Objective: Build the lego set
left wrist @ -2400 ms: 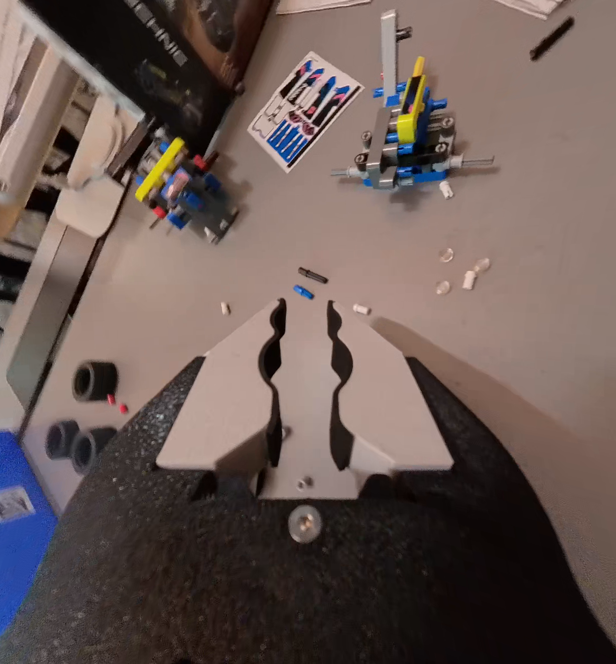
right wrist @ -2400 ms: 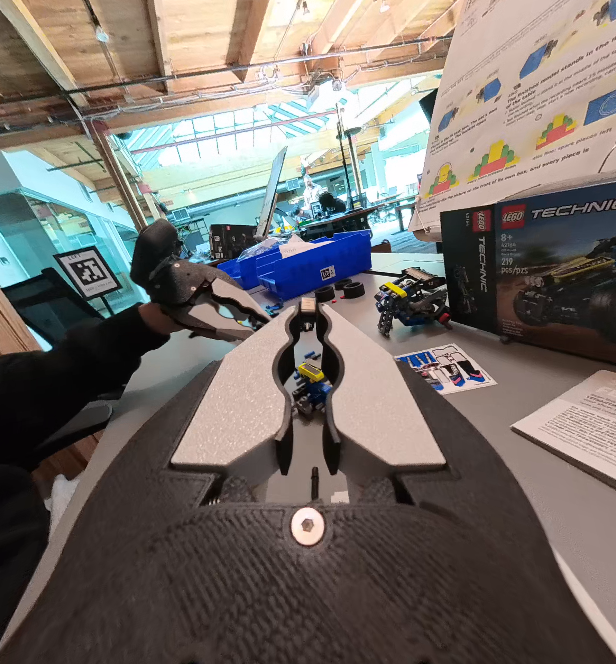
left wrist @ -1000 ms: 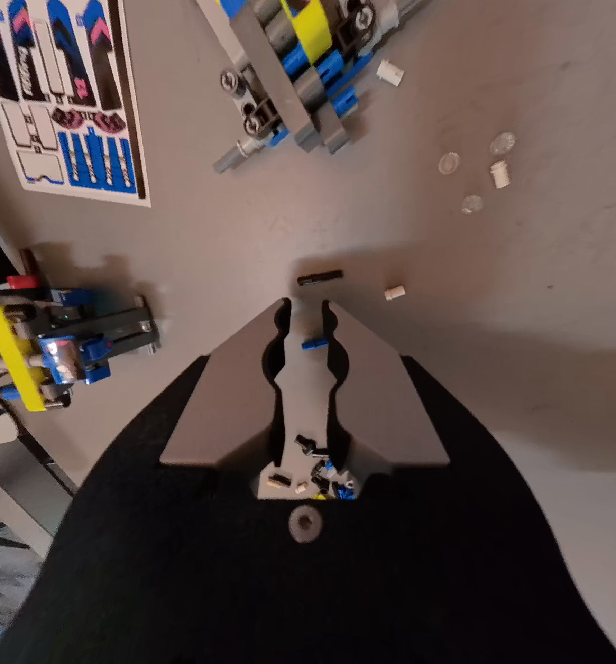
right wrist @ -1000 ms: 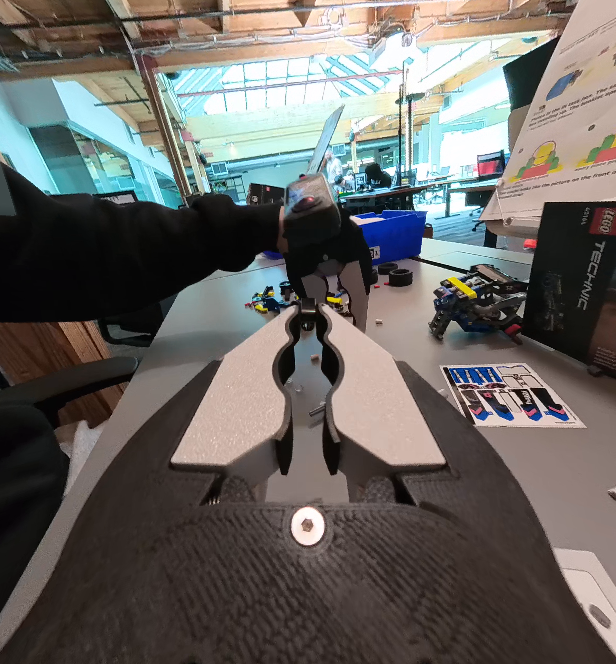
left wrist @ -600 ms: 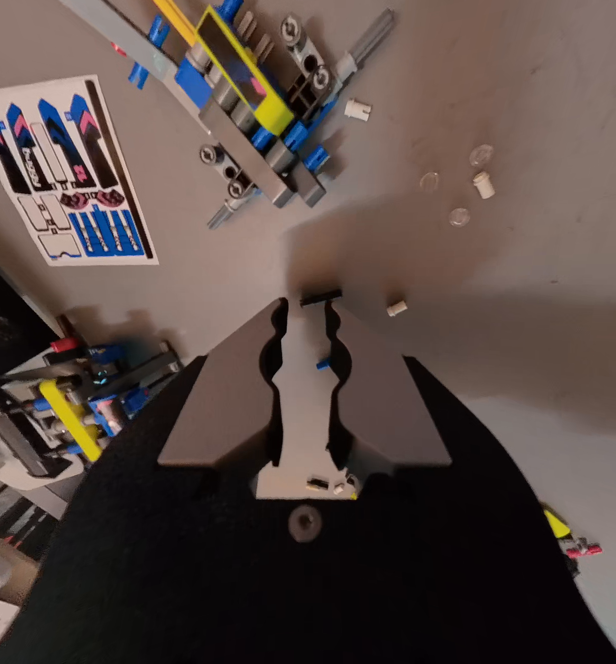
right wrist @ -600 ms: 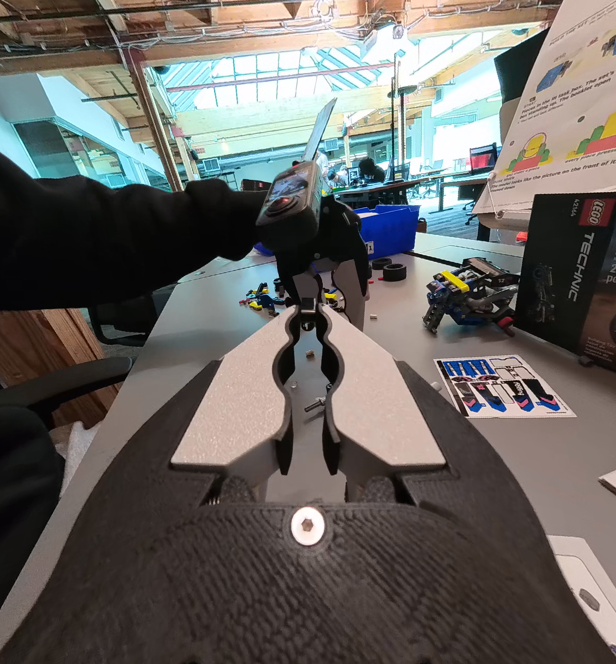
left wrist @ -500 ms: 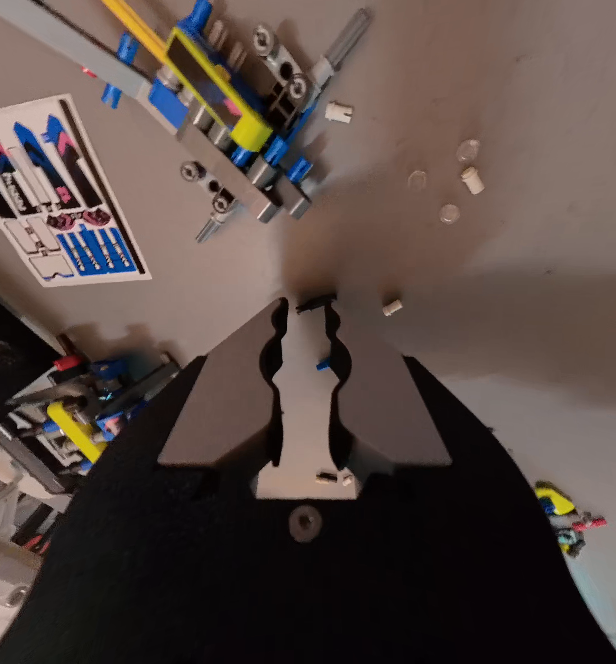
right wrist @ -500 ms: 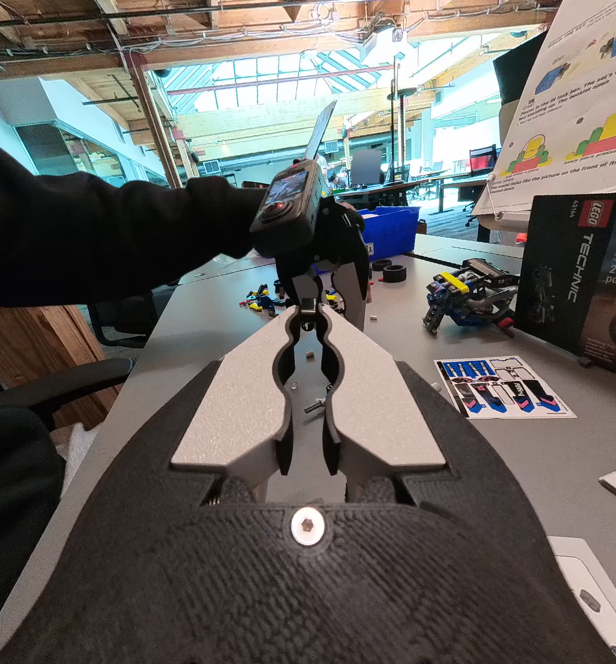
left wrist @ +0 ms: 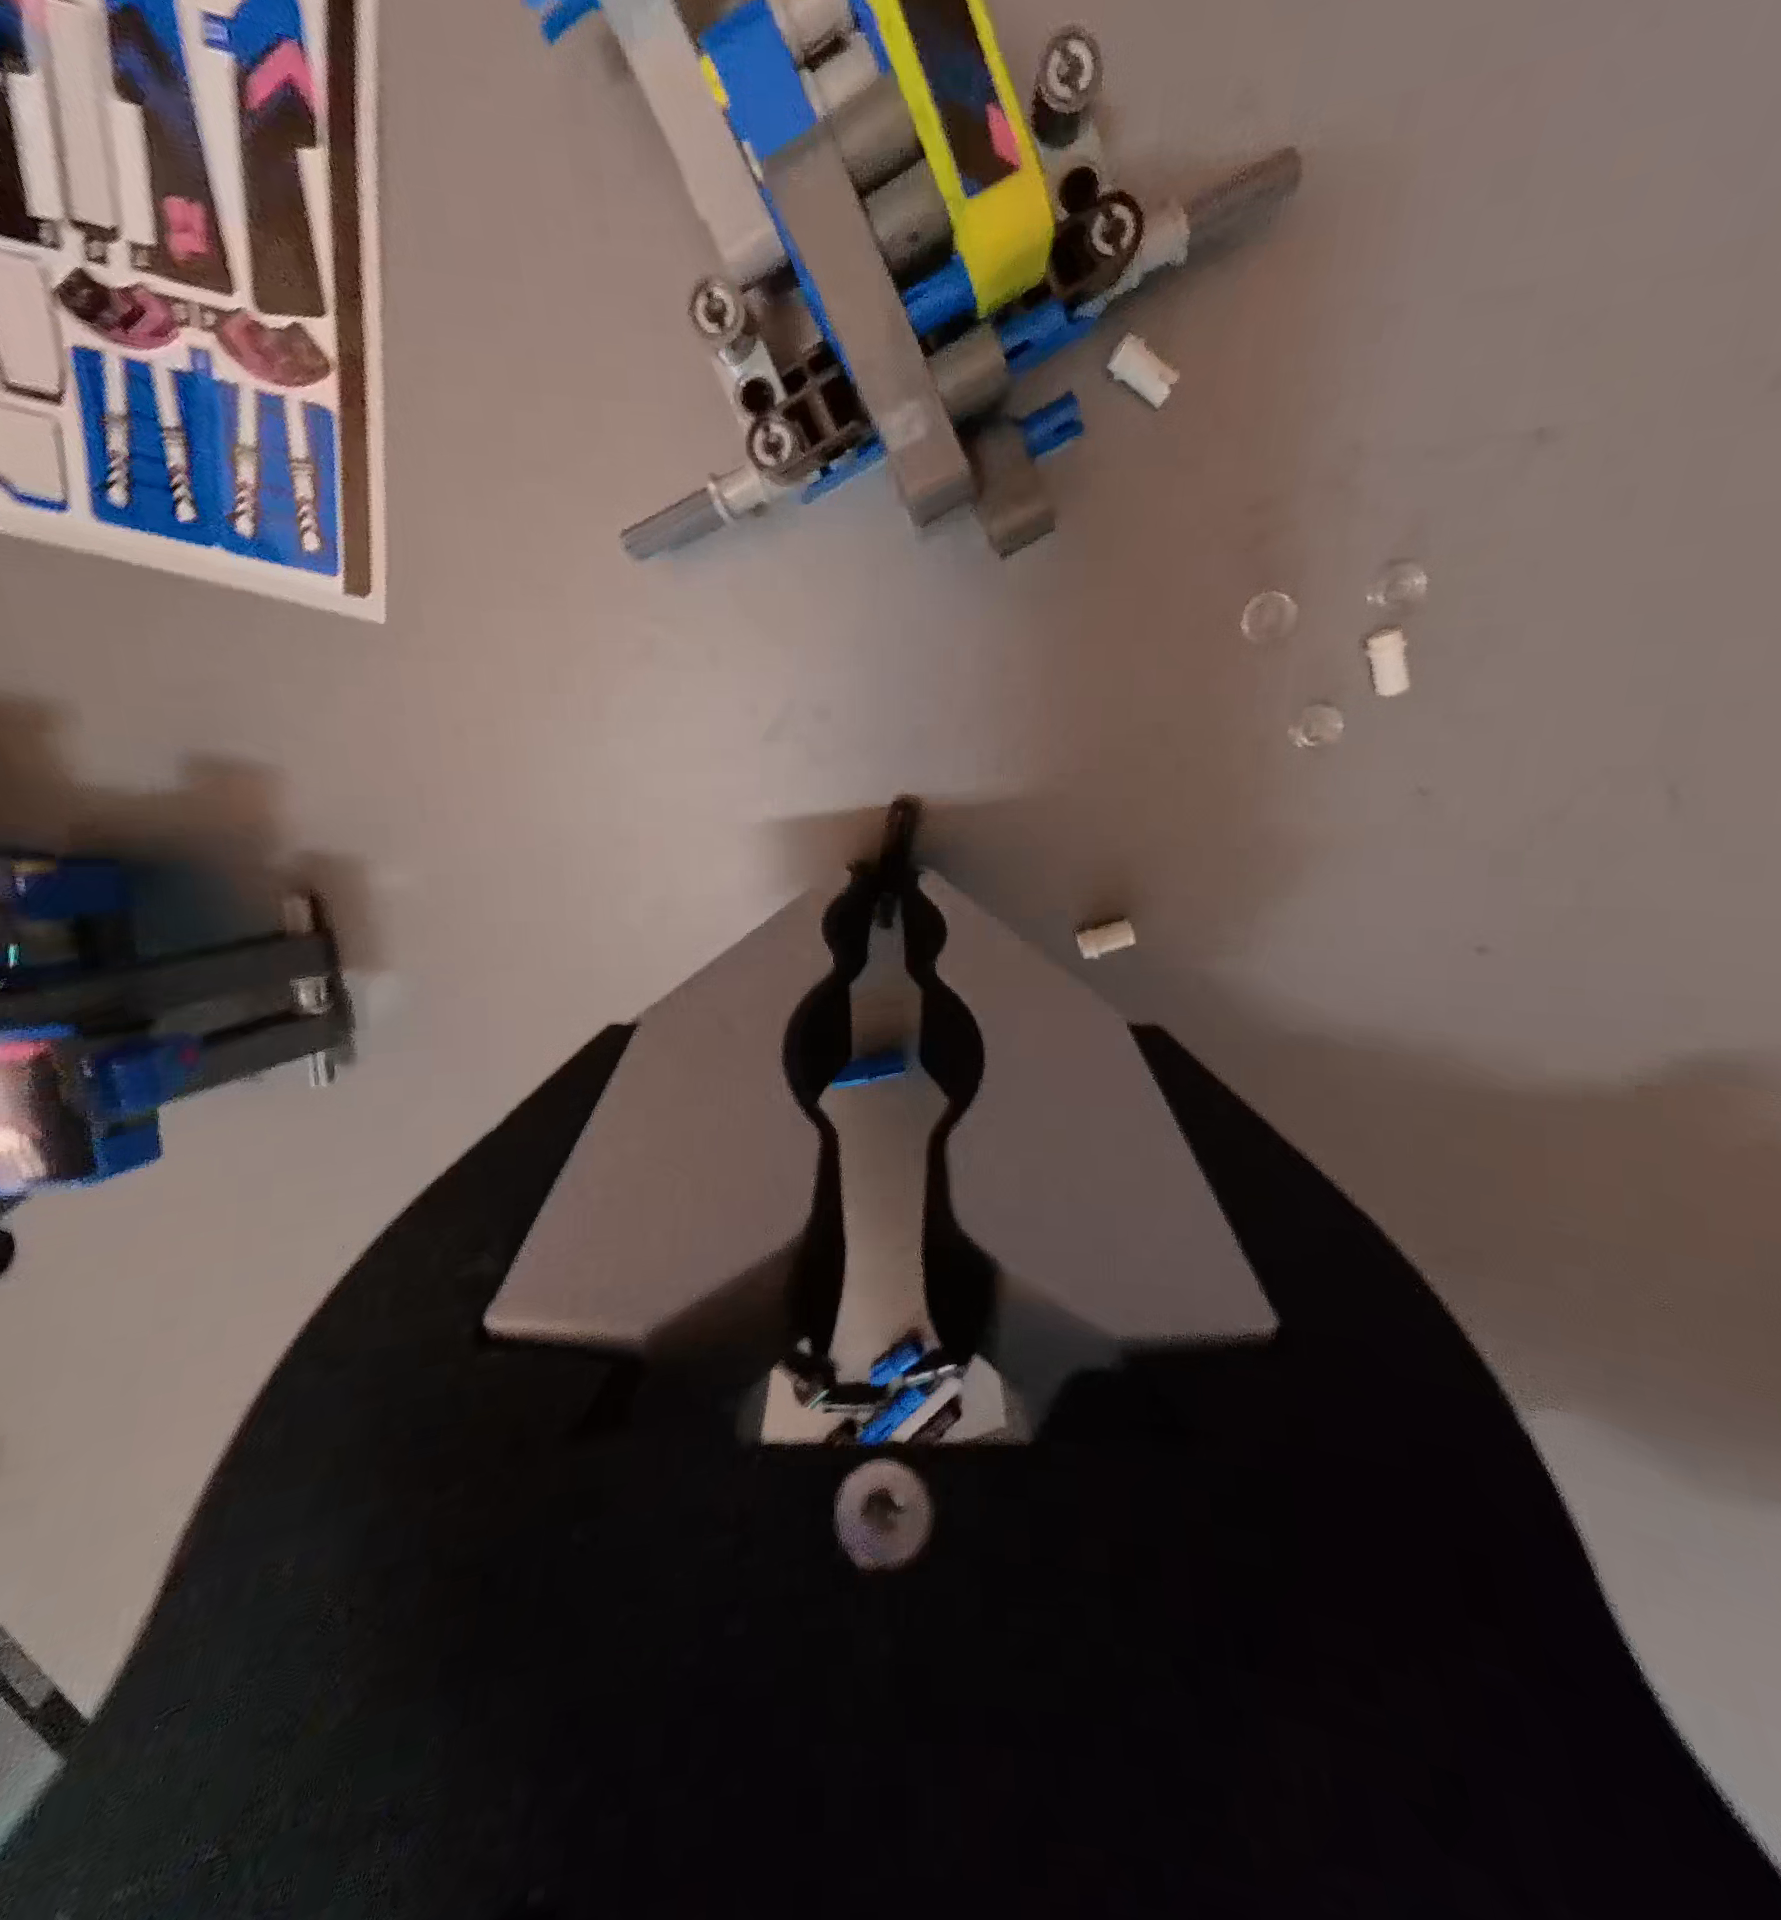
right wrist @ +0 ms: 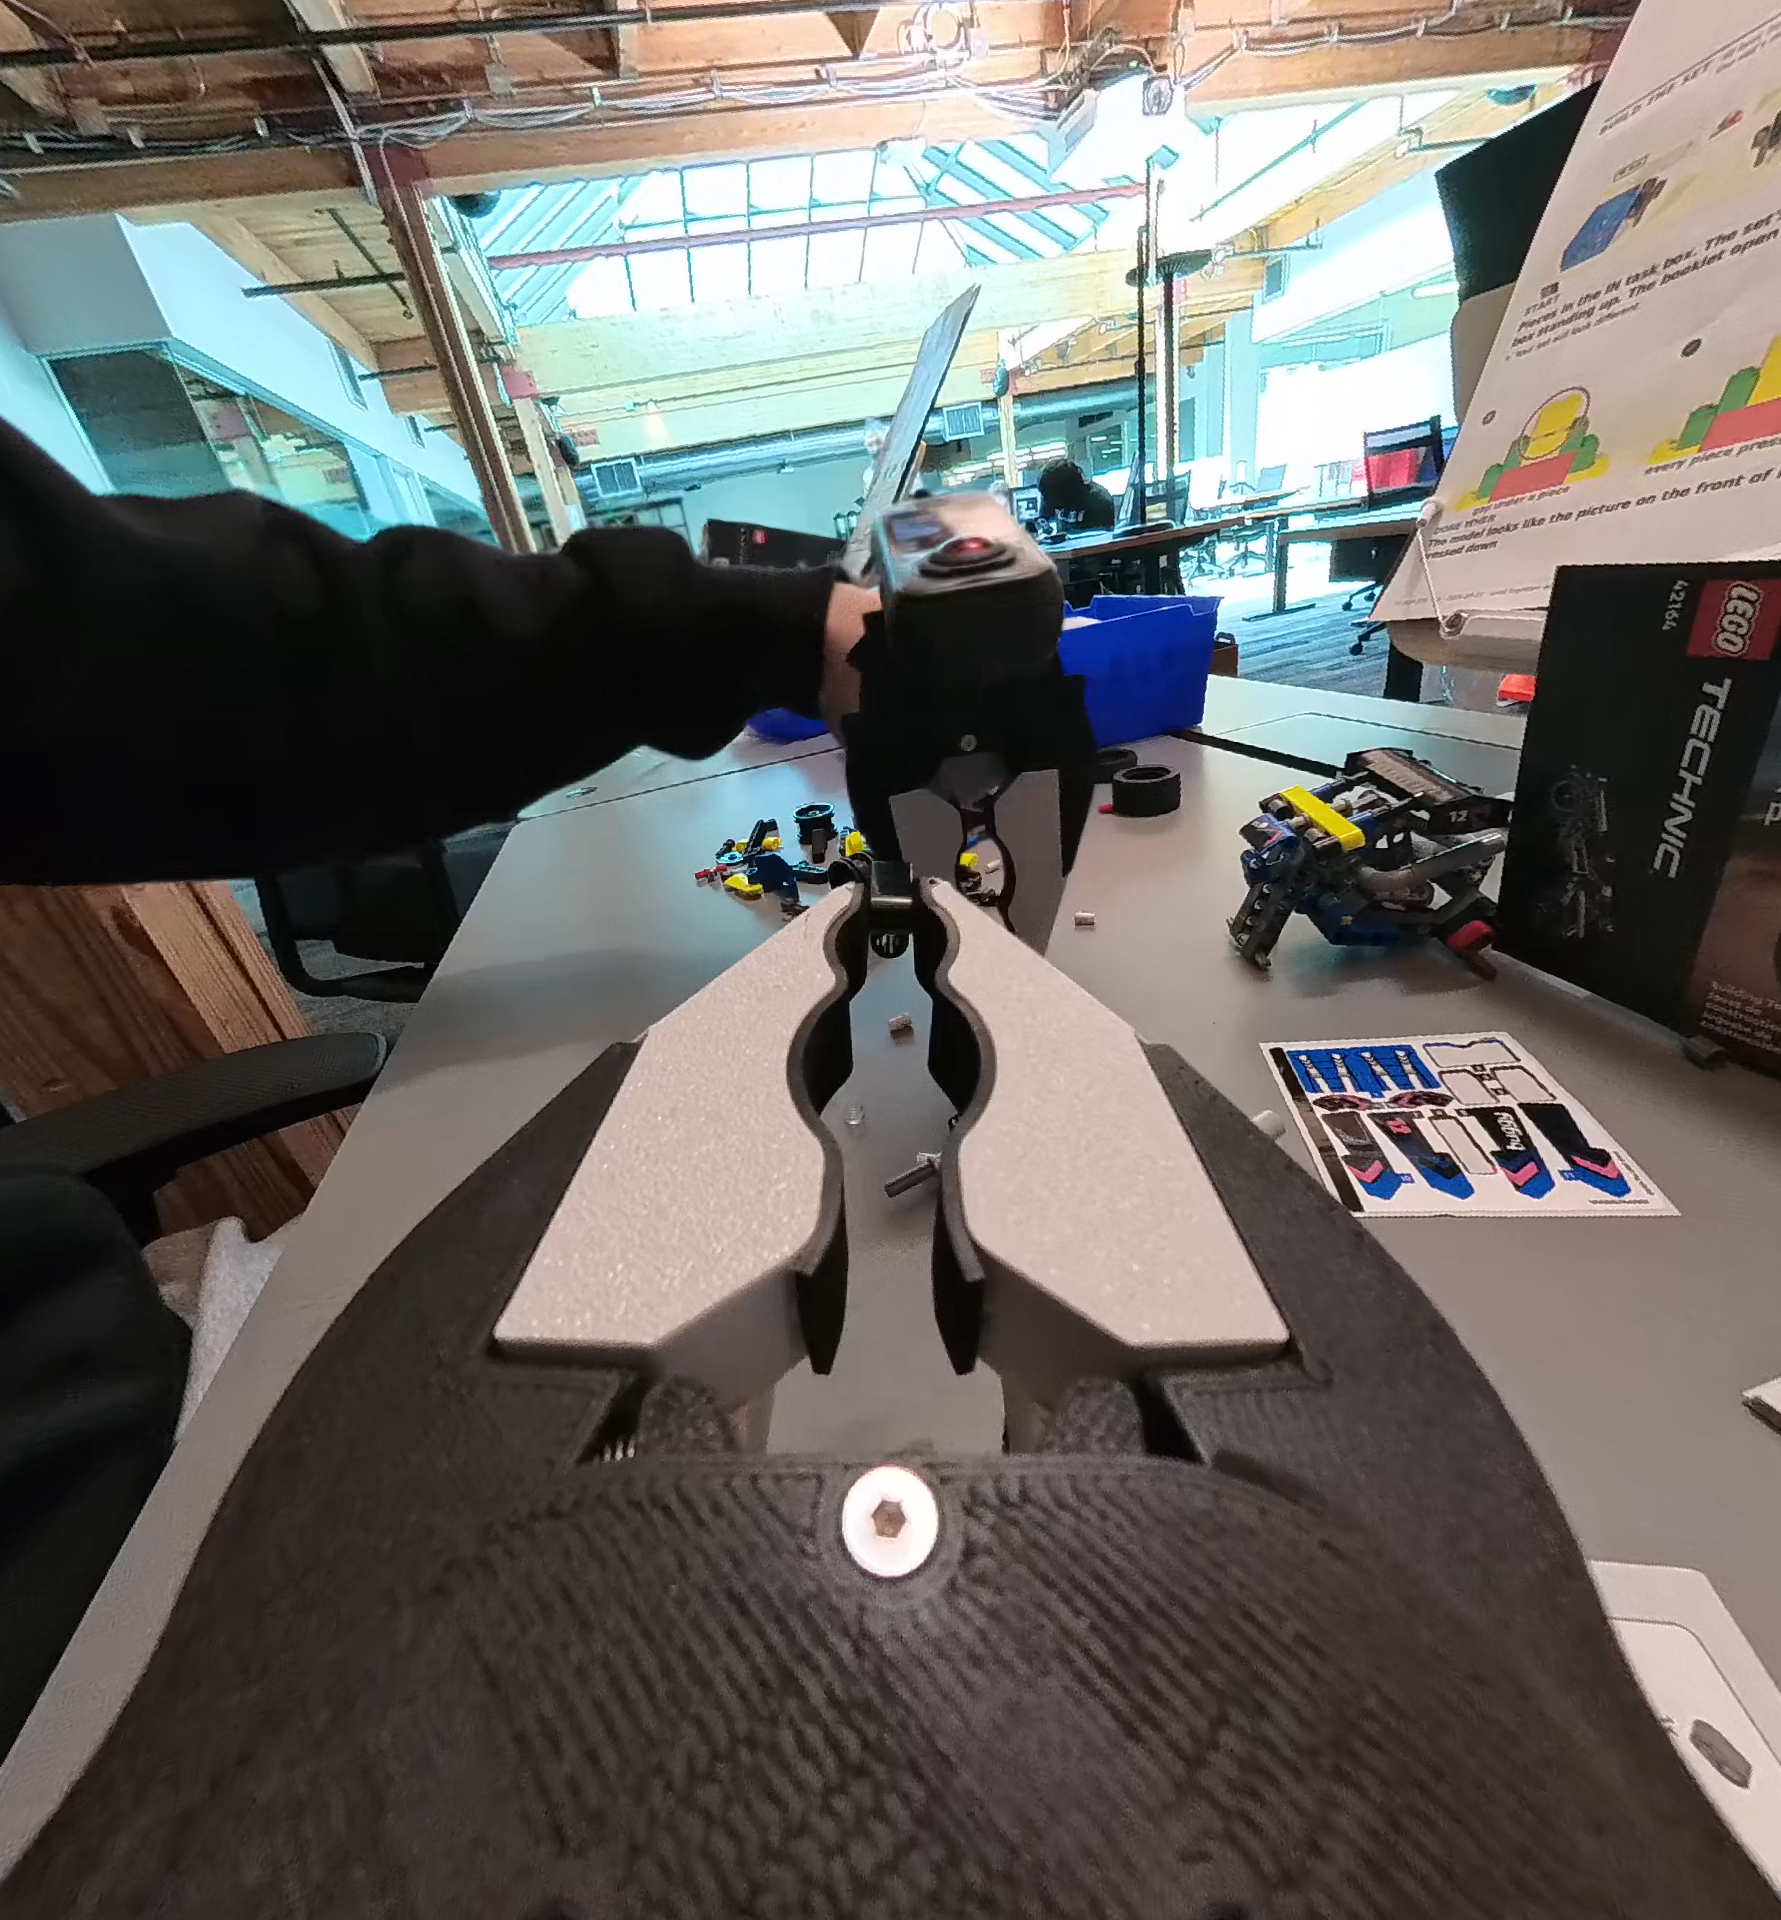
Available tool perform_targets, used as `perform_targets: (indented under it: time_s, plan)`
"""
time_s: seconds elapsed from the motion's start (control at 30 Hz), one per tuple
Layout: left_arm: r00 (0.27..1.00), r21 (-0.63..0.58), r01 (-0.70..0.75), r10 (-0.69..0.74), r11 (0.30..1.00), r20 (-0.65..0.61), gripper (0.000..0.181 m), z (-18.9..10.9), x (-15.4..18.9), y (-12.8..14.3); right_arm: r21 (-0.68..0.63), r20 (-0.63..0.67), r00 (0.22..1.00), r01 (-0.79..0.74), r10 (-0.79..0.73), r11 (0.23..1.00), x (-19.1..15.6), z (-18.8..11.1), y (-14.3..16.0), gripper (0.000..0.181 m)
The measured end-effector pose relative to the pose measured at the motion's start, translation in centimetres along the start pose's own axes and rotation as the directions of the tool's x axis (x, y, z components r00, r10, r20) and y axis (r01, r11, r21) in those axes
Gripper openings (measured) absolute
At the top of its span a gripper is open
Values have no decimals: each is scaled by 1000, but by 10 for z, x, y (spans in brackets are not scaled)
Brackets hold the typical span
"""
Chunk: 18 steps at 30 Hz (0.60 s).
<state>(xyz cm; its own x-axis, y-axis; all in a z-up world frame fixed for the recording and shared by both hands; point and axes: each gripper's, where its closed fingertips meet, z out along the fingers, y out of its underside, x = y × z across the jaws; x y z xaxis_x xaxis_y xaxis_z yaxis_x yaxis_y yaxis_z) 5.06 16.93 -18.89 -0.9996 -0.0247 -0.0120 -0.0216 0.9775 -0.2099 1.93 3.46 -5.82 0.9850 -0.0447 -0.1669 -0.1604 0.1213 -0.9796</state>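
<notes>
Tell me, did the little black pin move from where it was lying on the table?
Yes. The black pin lay crosswise on the grey table, left of the small white piece. Now the left tongs pinch it, pointing forward.

My left gripper (left wrist: 891, 883) points steeply down at the desk (left wrist: 1488, 935), jaws closed on a black pin (left wrist: 896, 847) at the tips. My right gripper (right wrist: 891, 904) is held nearly level, jaws pinching a small black part (right wrist: 891, 899). My left forearm (right wrist: 346, 665), black-sleeved, reaches across in front.
</notes>
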Motion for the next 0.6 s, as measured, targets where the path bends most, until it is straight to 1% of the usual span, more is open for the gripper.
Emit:
perform_targets:
  time_s: [0.13,0.27,0.37,0.4,0.43,0.5,0.53,0.6]
  plan:
    - [990,64,91,-97,994,101,2,0,-1,0,2,-24,1000,-6,6,1000,3,1,0,6]
    - [954,120,188,-210,975,212,2,-1,-1,1,12,-28,999,-33,33,999,2,6,0,6]
    - [928,88,207,-224,974,296,2,-8,10,0,-9,-36,999,-34,34,999,3,9,4,6]
    - [923,107,222,-244,969,297,2,-13,20,-9,-20,-45,999,-24,23,999,4,8,6,6]
    - [920,159,238,-275,958,278,2,-19,33,-24,-31,-56,998,-17,15,999,6,7,7,6]
    - [923,276,268,-328,923,200,2,-24,65,-59,-49,-69,997,-20,17,999,8,7,11,6]
    - [923,299,284,-344,911,172,2,-20,80,-71,-53,-68,997,-25,21,998,8,8,12,6]
    - [915,291,312,-369,904,165,2,-8,102,-81,-67,-61,998,-25,21,997,6,10,14,6]
